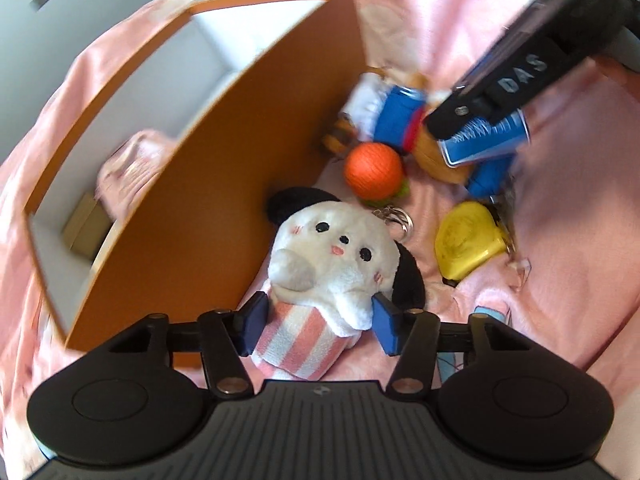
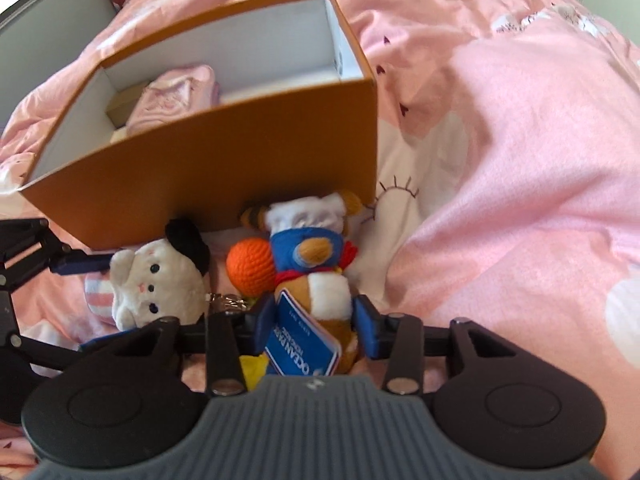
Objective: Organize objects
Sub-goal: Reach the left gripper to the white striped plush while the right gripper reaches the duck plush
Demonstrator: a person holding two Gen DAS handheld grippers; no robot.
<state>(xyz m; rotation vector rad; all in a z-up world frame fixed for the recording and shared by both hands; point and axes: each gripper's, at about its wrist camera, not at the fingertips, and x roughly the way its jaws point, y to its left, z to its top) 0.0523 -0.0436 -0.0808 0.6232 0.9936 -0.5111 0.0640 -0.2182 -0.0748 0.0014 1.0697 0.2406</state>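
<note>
orange box (image 2: pixel 224 168), pink cloth (image 2: pixel 176 94) inside, perhaps folded

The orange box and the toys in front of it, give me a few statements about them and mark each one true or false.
1. The orange box is open at the top, with a pink folded item inside. True.
2. The white plush with black ears lies inside the box. False: it lies on the pink bedding outside the box, between the left gripper jaws.
3. The right gripper has its jaws on either side of the plush in the blue outfit. True.
4. The orange knitted ball is held by the left gripper. False: it rests on the bedding between the two plush toys.
5. A yellow tape measure lies on the bedding. True.
</note>
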